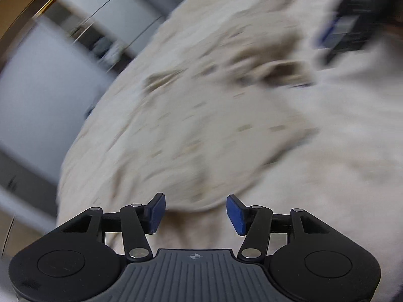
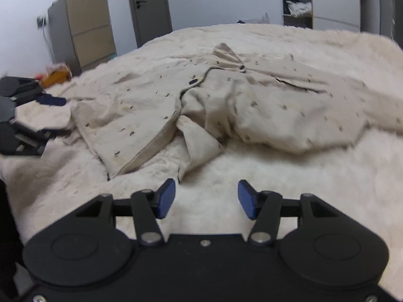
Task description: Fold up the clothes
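The shirt [image 2: 214, 105] lies rumpled ahead of the right gripper [image 2: 205, 198] — long axis crosswise. Both jaws released, empty; the left gripper [image 1: 196, 212] sits nearer its sleeve.

My left camera's picture is all smeared. The shirt [image 1: 214, 115] is just a pale blur there, and a dark thing [image 1: 352, 22] at the top right is too fuzzy to name. In my right camera, my left gripper [image 2: 54, 117] is cut off by the left edge. The shirt's [image 2: 226, 100] right side runs off the picture.
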`<state>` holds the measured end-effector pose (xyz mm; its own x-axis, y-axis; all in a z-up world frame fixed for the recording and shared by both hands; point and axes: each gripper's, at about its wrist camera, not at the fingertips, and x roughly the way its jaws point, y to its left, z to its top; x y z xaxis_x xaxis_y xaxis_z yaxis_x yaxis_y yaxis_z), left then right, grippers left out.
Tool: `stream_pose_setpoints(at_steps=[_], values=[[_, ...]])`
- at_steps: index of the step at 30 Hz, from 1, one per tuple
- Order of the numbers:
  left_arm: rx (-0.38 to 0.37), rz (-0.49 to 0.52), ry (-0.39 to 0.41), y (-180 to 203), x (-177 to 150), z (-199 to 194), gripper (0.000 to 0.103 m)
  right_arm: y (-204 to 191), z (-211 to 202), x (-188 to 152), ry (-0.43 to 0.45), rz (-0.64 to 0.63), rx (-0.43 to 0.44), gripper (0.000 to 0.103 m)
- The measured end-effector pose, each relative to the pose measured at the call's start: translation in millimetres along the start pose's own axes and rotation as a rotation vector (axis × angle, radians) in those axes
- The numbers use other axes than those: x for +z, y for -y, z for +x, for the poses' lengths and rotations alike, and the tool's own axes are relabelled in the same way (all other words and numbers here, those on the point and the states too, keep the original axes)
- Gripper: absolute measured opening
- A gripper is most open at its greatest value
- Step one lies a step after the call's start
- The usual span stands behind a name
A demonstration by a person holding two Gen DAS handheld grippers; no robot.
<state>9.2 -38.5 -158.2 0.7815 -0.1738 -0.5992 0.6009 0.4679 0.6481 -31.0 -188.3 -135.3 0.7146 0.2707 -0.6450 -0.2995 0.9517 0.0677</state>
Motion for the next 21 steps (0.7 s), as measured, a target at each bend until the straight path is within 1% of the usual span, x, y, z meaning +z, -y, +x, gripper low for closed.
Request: stream_pose_setpoints(at_steps=[3,4,6,7,8,9,10,11,12,15,18,21], values=[[-0.041,0.081,0.015,22,7,13,0.052,-11,17,8,-0.033,-0.057,-0.020,0.053],[-0.035,0.100,0.019,28,9,21,0.053,-15,23,11,-0.040,-0.083,-0.027,0.053],[-0.023,0.129,0.031,37,15,37,0.053,-20,34,17,-0.065,-0.127,-0.052,0.047],[-0.027,0.115,0.046,35,18,44,0.053,-21,36,18,-0.069,-0.135,-0.055,0.042],[-0.041,0.095,0.055,32,21,47,0.047,-20,42,22,-0.079,-0.158,-0.062,0.029],[-0.054,0.074,0.058,27,22,49,0.029,-19,44,24,-0.086,-0.164,-0.058,0.013],[-0.067,0.053,0.060,23,24,51,0.017,-18,45,26,-0.092,-0.168,-0.053,0.007],[-0.072,0.031,0.063,17,26,52,0.002,-15,36,30,-0.075,-0.175,-0.058,0.007],[-0.056,0.010,0.076,9,29,49,0.001,-12,26,33,-0.056,-0.183,-0.063,0.006],[-0.023,-0.030,0.143,-8,33,22,0.001,-3,-5,45,0.001,-0.207,-0.080,0.005],[0.027,-0.068,0.227,-29,43,-20,0.001,2,-44,56,0.079,-0.255,-0.101,0.005],[0.051,-0.102,0.302,-49,61,-63,0.001,0,-94,72,0.165,-0.329,-0.107,0.004]])
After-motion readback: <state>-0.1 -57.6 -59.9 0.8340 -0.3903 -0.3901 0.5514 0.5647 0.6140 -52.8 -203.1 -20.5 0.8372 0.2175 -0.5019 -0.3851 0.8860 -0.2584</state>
